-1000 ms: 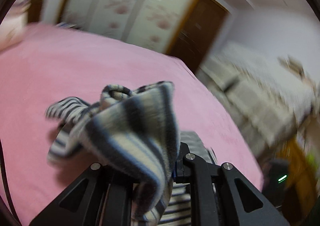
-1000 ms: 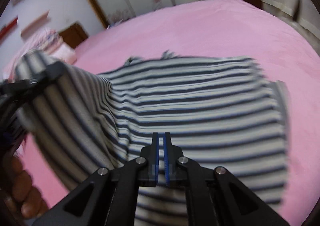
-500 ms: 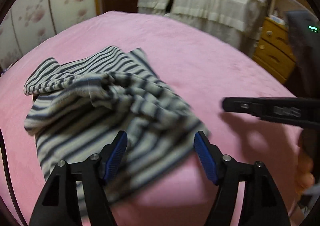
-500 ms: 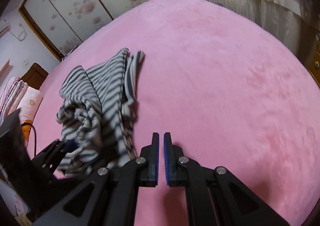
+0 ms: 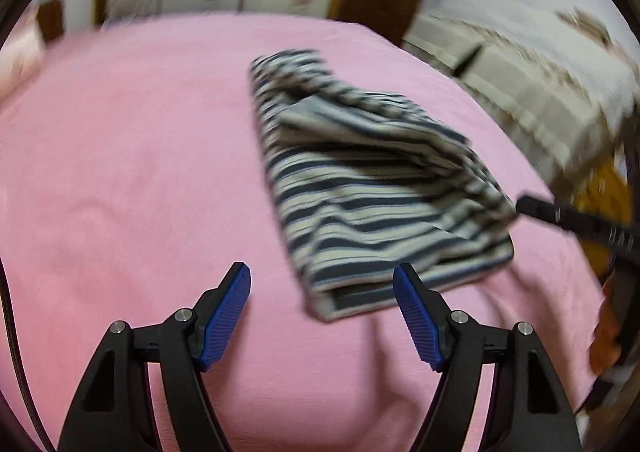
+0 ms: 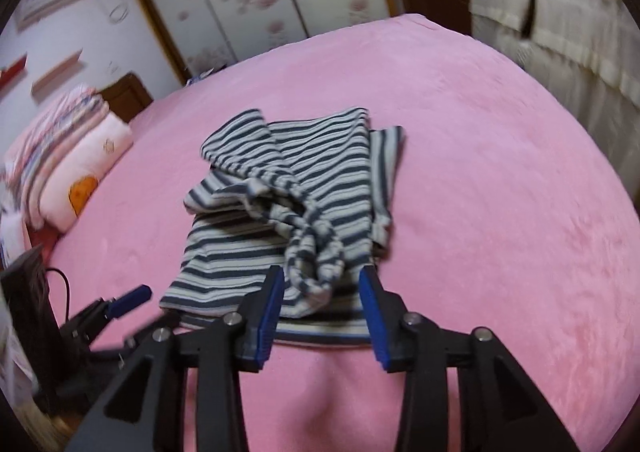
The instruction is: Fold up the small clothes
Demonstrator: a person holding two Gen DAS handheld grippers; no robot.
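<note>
R gripper (image 6: pixel 322 292) agape, striped top's (image 6: pixel 296 188) hem part-hidden

The shirt (image 5: pixel 372 188) is smeared by motion in the left wrist view, its stripes running together, and the folds hide which parts lie beneath. In the right wrist view its near hem (image 6: pixel 320 328) is partly covered by the right gripper (image 6: pixel 322 308). The left gripper (image 6: pixel 120 302) shows there only as a blurred blue tip at the left. A hand (image 5: pixel 606 336) at the right edge of the left wrist view is cut off and blurred. The far furniture (image 5: pixel 532 92) is streaked.
</note>
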